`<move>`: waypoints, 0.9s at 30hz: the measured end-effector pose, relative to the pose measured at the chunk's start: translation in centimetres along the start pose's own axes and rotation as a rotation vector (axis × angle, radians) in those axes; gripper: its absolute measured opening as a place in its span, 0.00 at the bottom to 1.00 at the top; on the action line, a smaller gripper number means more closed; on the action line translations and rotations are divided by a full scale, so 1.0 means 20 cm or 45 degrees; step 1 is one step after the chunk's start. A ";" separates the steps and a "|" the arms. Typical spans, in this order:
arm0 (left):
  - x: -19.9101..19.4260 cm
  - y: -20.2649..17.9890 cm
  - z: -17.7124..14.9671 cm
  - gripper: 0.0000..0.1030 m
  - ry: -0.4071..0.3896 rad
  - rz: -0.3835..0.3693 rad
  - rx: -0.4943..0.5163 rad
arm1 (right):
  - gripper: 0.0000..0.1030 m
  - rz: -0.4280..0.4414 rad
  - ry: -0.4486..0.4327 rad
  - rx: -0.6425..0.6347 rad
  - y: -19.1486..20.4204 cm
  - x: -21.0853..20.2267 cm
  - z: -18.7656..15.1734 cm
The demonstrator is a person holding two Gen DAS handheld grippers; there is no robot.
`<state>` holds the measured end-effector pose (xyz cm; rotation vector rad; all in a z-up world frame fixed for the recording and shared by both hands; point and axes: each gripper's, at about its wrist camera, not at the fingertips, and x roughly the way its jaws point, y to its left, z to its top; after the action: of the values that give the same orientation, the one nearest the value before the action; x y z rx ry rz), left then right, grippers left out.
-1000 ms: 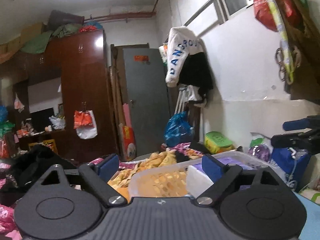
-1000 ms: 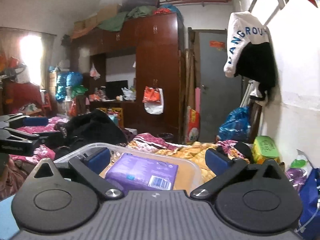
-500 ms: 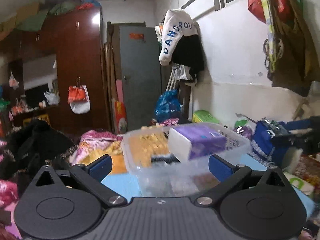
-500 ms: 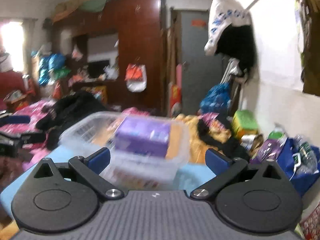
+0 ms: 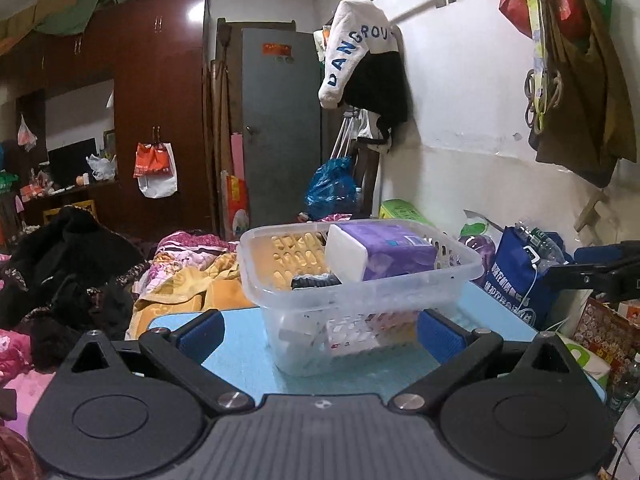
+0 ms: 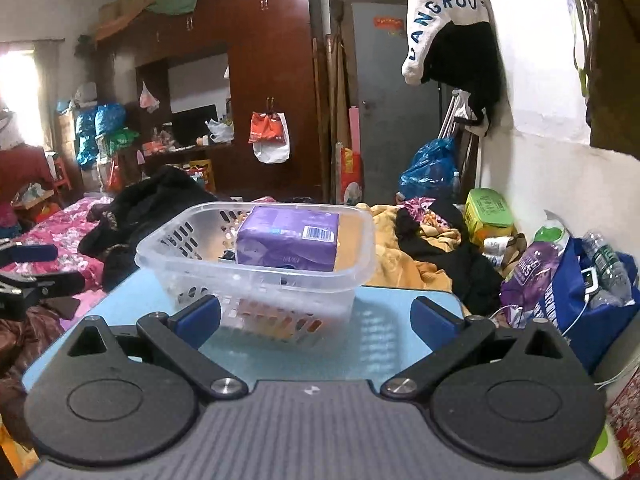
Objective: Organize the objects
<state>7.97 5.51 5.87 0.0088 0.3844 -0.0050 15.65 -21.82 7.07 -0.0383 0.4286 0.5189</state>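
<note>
- A clear plastic basket [image 5: 360,276] is seen standing on a light blue tabletop [image 5: 240,344], in the middle of the left wrist view and just beyond the blue pads.
- The same basket [image 6: 256,264] is shown in the centre of the right wrist view, again on the blue tabletop [image 6: 384,344].
- A purple pack [image 5: 396,248] with a white end is held in the basket, leaning above the rim at the right of centre; in the right wrist view the purple pack [image 6: 288,240] is seen lying near the middle of the basket, a barcode on its top.
- A small dark item [image 5: 316,280] is seen lower in the basket beside the pack; what it is cannot be told.
- The left gripper [image 5: 320,330] is shown with its jaws spread wide, having just been opening; the basket is framed between the pads but is not pressed by them.
- The right gripper [image 6: 316,316] is likewise held wide apart, with nothing clamped; the basket lies ahead of its pads.
- The right gripper is glimpsed at the right edge of the left wrist view, and the left at the left edge of the right wrist view.
- A blue bag [image 6: 580,304] is seen at the right of the table, and heaped bedding [image 5: 180,280] behind it at the left.
</note>
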 end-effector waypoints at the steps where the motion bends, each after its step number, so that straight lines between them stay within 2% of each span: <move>1: 0.00 0.00 0.00 1.00 -0.004 0.003 -0.001 | 1.00 0.000 0.000 0.007 0.00 0.00 0.00; 27: -0.02 -0.11 -0.03 1.00 -0.061 -0.038 0.017 | 1.00 -0.068 0.007 0.019 -0.02 0.02 -0.08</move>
<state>7.31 3.27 5.50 0.0164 0.3370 -0.0371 15.49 -22.18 5.50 -0.0367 0.4360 0.4632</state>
